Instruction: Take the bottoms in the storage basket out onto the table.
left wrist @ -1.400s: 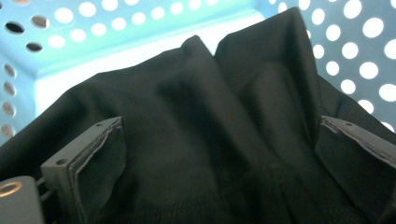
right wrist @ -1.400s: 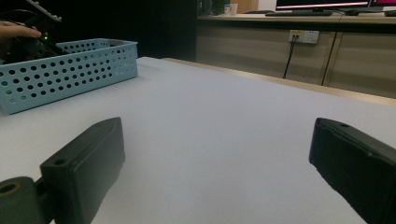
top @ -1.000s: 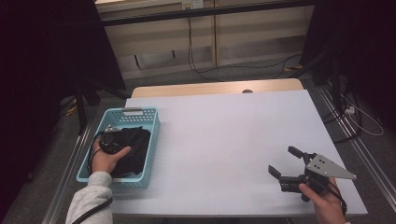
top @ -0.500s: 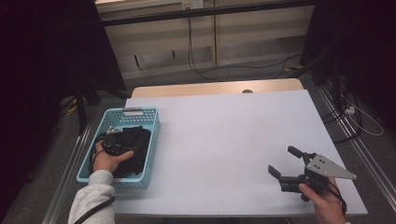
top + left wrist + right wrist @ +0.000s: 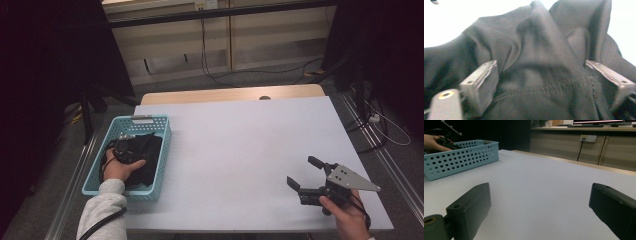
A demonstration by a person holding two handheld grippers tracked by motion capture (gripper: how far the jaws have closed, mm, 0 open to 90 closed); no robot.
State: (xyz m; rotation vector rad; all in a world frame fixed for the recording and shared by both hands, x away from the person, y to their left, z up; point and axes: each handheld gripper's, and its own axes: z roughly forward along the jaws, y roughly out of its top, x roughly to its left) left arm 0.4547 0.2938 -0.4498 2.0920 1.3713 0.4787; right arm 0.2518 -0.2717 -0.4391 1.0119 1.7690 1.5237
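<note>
At the lower left of the high view, a black cloth (image 5: pixel 145 155) lies bunched and wrinkly in the blue basket (image 5: pixel 161 150). The left claw (image 5: pixel 541 85) has just been closing, with a stitched fold between its jaws. At the lower right, the right claw (image 5: pixel 305 172) stands open over the white surface (image 5: pixel 240 145).

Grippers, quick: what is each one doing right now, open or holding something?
Left gripper: open, jaws just been closing around the black cloth in the basket.
Right gripper: open, empty, over the table.
</note>
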